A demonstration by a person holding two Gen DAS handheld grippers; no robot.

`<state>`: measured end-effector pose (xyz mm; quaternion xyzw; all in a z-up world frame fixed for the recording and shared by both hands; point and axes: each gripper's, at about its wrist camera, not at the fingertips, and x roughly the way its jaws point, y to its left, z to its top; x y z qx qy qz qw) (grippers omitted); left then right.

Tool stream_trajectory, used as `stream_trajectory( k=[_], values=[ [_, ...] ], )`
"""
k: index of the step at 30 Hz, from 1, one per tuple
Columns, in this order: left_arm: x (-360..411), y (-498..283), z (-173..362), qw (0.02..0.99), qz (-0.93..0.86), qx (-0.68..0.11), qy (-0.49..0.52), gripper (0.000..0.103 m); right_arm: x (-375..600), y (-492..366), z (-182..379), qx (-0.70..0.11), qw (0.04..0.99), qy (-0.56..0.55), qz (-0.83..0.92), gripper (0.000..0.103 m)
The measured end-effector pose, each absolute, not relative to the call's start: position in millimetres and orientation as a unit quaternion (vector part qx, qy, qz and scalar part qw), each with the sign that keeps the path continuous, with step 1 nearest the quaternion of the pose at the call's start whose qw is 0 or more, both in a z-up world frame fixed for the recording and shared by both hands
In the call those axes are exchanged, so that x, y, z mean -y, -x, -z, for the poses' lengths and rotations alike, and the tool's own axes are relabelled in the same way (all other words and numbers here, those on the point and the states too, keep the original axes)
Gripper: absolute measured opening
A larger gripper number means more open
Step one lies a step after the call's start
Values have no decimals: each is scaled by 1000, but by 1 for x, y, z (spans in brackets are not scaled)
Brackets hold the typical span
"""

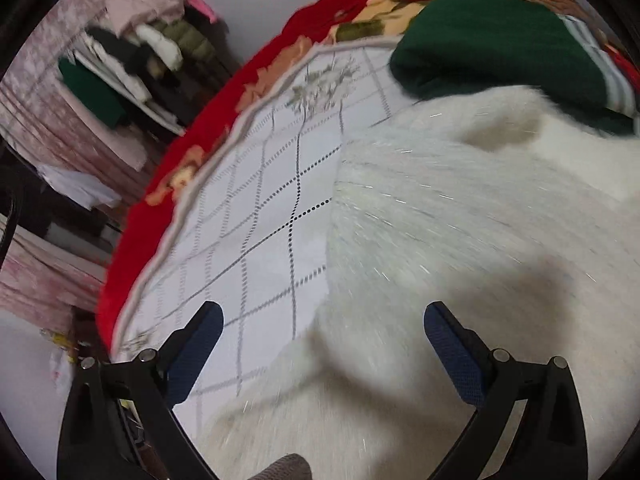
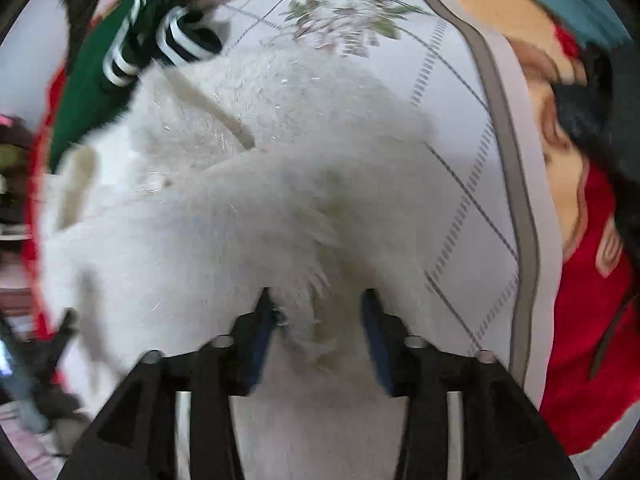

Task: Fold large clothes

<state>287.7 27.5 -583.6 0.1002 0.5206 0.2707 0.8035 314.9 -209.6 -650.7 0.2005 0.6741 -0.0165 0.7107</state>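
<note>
White fluffy garment [image 1: 460, 240] spread over the checked cloth [image 1: 256, 216], filling 3 to 6 o'clock in the left view. Left gripper [image 1: 322, 320] wide apart, nothing pinched. Right gripper [image 2: 316, 304] parted around a fuzzy fold, pads not pressing. Looks mid-fold, just letting go. Next probably: regrip an edge, fold across, away from the green sweater [image 1: 500, 44].

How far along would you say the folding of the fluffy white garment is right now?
Partly done: the white garment has one flap laid across itself. Neither claw grips: the left claw is open above it, and fluff sits loose inside the open right claw. Final folds remain; a green garment lies beside it.
</note>
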Motion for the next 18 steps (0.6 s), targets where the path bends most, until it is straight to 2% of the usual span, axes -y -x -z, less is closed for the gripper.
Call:
stream_trajectory(
  k=[1, 2, 7, 12, 16, 18],
  values=[
    [-13, -278, 576, 801, -276, -519, -113, 103, 222, -306, 644, -673, 709, -210, 8, 79],
    [5, -266, 569, 796, -282, -523, -120, 103, 239, -295, 638, -677, 706, -209, 2, 81],
    [97, -205, 550, 776, -255, -560, -137, 103, 319, -237, 615, -697, 698, -166, 3, 81],
    [233, -128, 559, 754, -155, -604, -206, 103, 397, -194, 616, -723, 675, -143, 32, 81],
    [333, -78, 598, 730, -75, -630, -254, 103, 446, -163, 621, -727, 670, -139, 62, 81],
    [354, -71, 628, 706, -60, -664, -239, 103, 464, -156, 633, -731, 662, -150, 74, 81]
  ],
)
